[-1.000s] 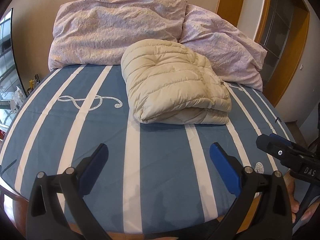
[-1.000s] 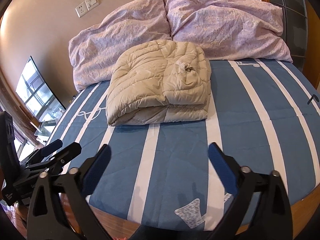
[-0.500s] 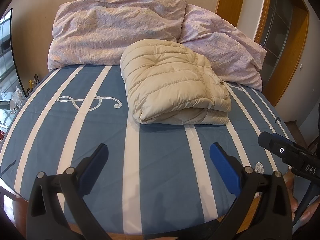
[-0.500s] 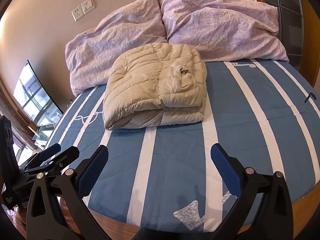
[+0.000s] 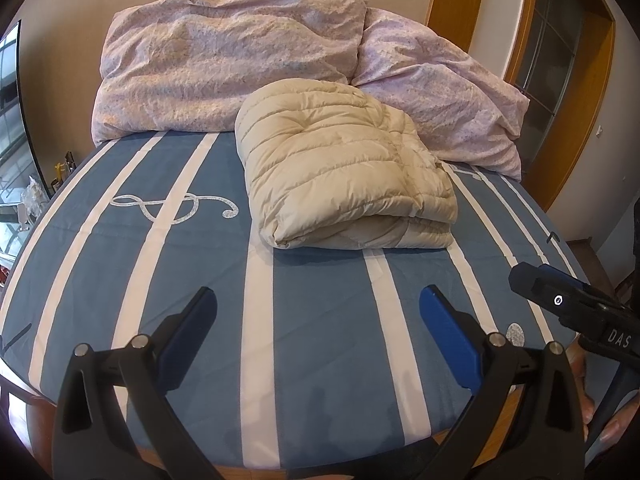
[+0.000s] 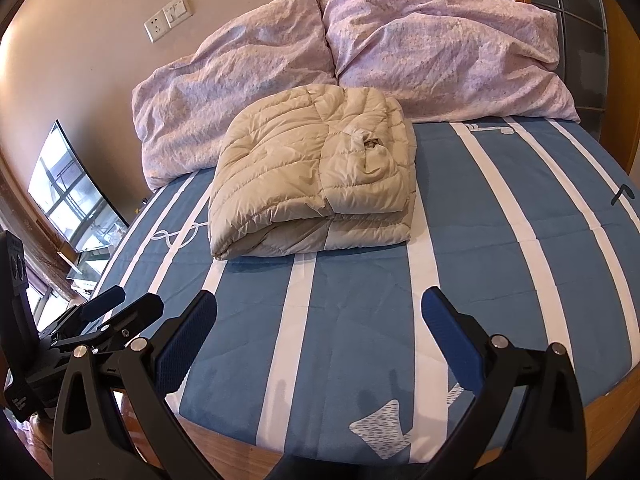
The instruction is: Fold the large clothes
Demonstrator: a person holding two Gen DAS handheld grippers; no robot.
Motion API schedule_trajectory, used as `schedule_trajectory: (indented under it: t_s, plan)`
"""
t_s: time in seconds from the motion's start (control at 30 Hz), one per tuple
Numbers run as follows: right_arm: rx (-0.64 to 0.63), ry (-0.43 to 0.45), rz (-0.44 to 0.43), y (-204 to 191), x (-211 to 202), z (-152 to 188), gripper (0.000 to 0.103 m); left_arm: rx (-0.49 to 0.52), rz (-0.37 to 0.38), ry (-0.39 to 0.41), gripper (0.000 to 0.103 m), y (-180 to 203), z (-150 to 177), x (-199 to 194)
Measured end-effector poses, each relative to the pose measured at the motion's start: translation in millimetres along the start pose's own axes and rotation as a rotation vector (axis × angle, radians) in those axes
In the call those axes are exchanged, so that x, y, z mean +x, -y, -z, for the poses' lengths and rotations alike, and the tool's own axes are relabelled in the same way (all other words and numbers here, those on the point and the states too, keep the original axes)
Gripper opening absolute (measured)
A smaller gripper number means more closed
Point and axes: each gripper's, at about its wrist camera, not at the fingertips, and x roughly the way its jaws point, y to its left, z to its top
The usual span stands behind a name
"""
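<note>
Both the left gripper and right gripper hold fingers spread wide, empty, short of the folded jacket, its underside hidden.

White letters "DAS" stand on the black plastic right gripper at four o'clock in the left wrist view.

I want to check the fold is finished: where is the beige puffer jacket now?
The beige puffer jacket lies folded mid-bed on the striped cover, against the two pillows, untouched by either gripper.
</note>
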Motion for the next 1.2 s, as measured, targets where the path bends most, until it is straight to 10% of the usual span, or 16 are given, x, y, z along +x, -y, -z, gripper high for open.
schedule_trajectory:
  t_s: [1.2]
  plan:
    - [-0.001,0.002,-0.003,-3.0,0.3,1.3,0.102,-0.004,0.025,0.004,0.101,2.2,0.1,0.7]
